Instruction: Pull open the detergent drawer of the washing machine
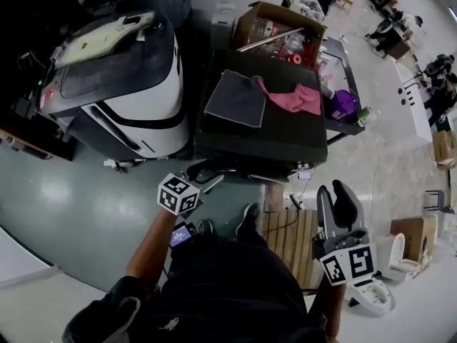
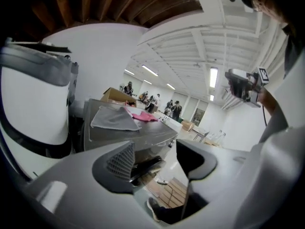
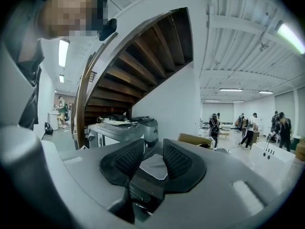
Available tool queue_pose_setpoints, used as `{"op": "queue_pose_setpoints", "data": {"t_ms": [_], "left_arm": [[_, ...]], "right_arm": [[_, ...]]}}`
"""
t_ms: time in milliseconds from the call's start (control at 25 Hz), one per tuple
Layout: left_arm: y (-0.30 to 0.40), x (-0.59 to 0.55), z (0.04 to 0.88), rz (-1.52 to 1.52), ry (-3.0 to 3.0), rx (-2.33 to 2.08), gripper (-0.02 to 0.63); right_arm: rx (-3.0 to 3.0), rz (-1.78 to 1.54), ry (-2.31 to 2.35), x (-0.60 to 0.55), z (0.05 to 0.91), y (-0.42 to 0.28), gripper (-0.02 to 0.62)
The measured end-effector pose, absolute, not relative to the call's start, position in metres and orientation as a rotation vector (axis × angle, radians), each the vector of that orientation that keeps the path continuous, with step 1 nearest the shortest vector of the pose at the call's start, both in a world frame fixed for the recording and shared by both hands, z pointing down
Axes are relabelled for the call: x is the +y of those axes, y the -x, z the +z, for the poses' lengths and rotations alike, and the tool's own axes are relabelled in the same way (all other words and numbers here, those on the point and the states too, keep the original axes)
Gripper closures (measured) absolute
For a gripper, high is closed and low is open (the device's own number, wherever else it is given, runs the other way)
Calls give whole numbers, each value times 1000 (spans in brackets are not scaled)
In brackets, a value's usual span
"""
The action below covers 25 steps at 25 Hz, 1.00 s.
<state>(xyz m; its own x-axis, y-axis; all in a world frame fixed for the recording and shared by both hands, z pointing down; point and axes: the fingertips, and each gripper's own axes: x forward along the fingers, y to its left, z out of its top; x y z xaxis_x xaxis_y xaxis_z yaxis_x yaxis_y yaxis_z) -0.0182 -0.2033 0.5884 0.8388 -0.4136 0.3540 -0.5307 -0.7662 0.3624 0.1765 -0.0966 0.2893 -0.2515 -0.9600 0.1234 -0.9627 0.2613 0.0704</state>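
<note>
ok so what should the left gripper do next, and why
Probably ease the left gripper toward the upper front of the washing machine, where the drawer should sit. Its jaws stand apart, empty, that front edge shows between them in the left gripper view, and the gripper seems short of it.

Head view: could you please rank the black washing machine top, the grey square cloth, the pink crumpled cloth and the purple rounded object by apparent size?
1. black washing machine top
2. grey square cloth
3. pink crumpled cloth
4. purple rounded object
</note>
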Motion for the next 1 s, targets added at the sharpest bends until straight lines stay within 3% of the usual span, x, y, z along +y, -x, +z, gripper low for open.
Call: {"op": "queue_pose_setpoints", "data": {"t_ms": [320, 1000], "left_arm": [[-2, -215, 686, 305, -2246, -724, 281], [-49, -273, 800, -245, -1869, -777, 281]], "right_arm": [[-2441, 37, -1630, -150, 289, -197, 468], [-2386, 136, -1420, -212, 341, -250, 468]]}}
